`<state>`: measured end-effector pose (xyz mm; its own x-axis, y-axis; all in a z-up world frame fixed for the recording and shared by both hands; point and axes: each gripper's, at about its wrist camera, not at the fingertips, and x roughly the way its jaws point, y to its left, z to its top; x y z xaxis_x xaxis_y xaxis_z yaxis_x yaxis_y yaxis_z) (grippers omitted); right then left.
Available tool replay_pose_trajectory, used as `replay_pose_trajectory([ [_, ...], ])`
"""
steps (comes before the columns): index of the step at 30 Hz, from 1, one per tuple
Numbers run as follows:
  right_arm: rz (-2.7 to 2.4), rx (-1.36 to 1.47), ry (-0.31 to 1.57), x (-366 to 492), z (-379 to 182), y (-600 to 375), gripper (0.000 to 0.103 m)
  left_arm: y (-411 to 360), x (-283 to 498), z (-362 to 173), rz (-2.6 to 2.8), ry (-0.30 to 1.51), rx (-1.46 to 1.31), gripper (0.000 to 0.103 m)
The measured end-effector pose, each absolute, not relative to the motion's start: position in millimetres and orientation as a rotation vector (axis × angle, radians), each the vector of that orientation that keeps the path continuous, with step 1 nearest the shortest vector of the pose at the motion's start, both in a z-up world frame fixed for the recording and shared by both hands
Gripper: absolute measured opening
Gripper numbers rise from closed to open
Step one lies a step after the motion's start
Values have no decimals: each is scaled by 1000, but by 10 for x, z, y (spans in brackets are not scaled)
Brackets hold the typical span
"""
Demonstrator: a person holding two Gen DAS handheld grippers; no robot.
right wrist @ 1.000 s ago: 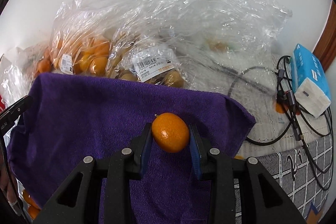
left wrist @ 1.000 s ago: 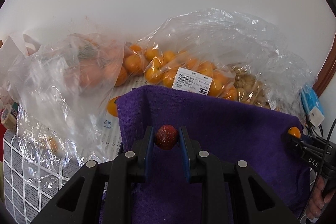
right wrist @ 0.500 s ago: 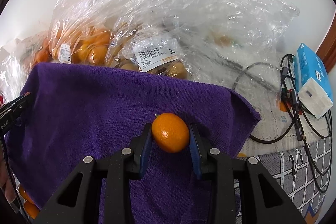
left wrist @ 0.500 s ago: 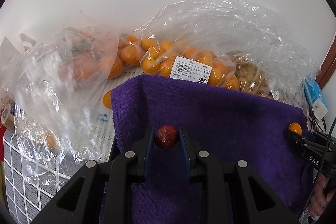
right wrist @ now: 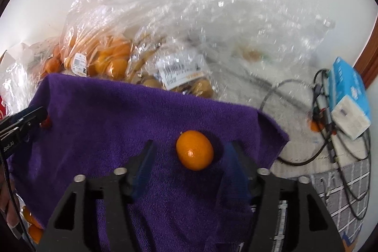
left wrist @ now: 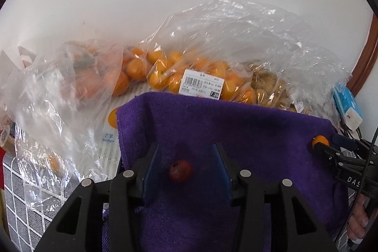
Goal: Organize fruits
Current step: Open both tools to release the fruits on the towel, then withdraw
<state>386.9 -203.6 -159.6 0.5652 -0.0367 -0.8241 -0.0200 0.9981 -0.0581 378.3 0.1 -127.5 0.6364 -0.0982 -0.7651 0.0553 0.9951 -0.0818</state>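
A small dark red fruit (left wrist: 180,170) lies on the purple towel (left wrist: 248,129), loose between the fingers of my left gripper (left wrist: 186,155), whose jaws are opening with clear gaps on both sides. In the right wrist view an orange kumquat (right wrist: 194,153) rests on the same towel (right wrist: 106,115) between the fingers of my right gripper (right wrist: 190,151), whose jaws are opening and touch nothing. The right gripper's tip with the kumquat (left wrist: 320,141) shows at the right edge of the left wrist view. The left gripper's finger (right wrist: 26,121) shows at the left of the right wrist view.
Behind the towel lie clear plastic bags of kumquats (left wrist: 193,77), larger orange fruit (left wrist: 94,84) and brown fruit (left wrist: 269,89). A blue and white box (right wrist: 349,96) and black cables (right wrist: 335,141) sit at the right. A checked cloth (left wrist: 14,193) covers the table.
Both grippers have opened and let go of their fruit: the red fruit and the kumquat now lie free on the towel. The hands have barely moved.
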Motion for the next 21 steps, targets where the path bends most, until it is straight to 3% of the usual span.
replay_pose_trajectory([
  [5, 12, -29, 926, 3800, -1415, -2058, 68, -4, 3725, -1119, -106, 838, -74, 49],
  [21, -76, -12, 794, 3065, -768, -2040, 68, -165, 3205, -448, -123, 678, -14, 49],
])
